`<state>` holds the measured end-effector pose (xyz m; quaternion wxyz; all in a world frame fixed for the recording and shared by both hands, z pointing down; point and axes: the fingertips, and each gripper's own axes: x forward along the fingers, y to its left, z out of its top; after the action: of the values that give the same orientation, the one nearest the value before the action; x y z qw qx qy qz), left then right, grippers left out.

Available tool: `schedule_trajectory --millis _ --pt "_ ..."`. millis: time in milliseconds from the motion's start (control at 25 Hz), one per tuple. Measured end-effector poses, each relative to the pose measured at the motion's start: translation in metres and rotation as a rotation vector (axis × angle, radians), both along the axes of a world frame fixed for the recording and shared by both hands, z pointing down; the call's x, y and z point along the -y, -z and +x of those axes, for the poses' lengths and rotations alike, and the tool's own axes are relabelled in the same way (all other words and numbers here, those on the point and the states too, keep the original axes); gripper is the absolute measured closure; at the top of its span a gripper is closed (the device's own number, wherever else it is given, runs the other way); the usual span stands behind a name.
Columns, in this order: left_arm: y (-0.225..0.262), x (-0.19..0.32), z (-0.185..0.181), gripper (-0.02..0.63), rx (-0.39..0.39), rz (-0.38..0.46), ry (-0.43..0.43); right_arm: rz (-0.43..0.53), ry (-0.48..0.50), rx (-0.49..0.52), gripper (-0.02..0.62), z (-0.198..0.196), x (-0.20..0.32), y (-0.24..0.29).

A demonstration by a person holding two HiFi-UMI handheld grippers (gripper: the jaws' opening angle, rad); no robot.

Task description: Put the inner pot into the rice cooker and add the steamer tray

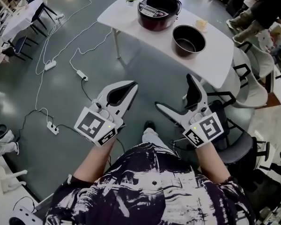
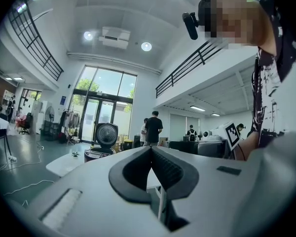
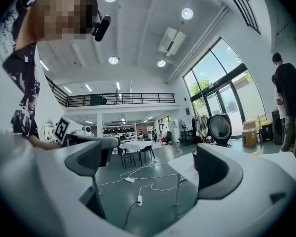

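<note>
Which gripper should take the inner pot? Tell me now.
Right, probably. The right gripper is open and on the same side as the inner pot on the table. The left gripper is shut and farther from it.

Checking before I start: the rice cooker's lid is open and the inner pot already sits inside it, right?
Not quite. The rice cooker is open, but the inner pot is not inside it. It stands on the white table beside the cooker, as the head view shows.
</note>
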<state>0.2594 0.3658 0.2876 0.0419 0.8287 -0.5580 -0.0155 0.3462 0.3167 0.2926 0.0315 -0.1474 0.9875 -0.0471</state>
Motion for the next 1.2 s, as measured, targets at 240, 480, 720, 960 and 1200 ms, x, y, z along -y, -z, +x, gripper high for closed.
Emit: schedule_trajectory --millis 240,480,720,960,1200 --pt "0.004 0.066 -0.030 0.601 0.012 -0.003 0.042 0.011 0.066 -0.008 0.044 -0.036 0.063 0.002" --pt "0.000 0.107 -0.060 0.601 0.018 -0.026 0.092 -0.001 0.126 -0.016 0.044 -0.071 0.110 -0.006" --pt "-0.005 0.134 -0.099 0.601 0.014 -0.045 0.103 -0.023 0.146 -0.023 0.044 -0.111 0.135 -0.012" --pt "-0.008 0.168 -0.147 0.601 0.006 -0.030 0.020 0.001 0.093 -0.036 0.044 -0.161 0.159 -0.011" --pt "-0.007 0.202 -0.215 0.601 0.002 -0.033 -0.120 -0.013 -0.026 -0.064 0.044 -0.228 0.183 -0.012"
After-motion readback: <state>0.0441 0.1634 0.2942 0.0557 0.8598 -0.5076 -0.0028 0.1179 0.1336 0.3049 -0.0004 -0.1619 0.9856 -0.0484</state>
